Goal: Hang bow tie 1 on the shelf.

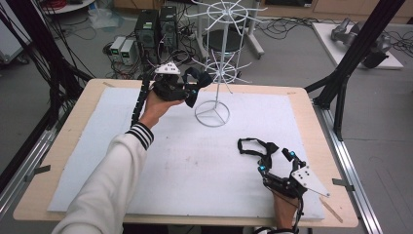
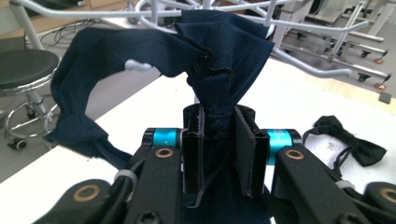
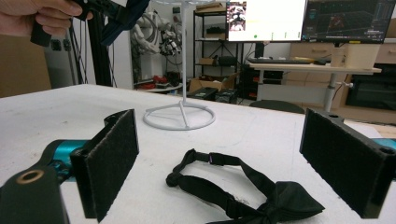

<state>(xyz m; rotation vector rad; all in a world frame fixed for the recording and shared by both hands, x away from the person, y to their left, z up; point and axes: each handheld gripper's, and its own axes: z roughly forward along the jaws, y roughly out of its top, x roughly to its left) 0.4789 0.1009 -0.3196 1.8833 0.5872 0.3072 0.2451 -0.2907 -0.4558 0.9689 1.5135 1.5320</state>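
The left gripper (image 2: 218,154) is pinching a navy bow tie (image 2: 224,51), hanging it on the white rack (image 1: 214,114); the right gripper (image 3: 233,163), jaws spread, is approaching the black bow tie (image 3: 243,191) at 12 o'clock.

High view: above person's side, looks forward and down on whole table (image 1: 63,146), far. Left gripper view: raised, very near white stand (image 2: 299,23) arms. Right gripper view: low over table, faces stand base. All three views share stand and table.
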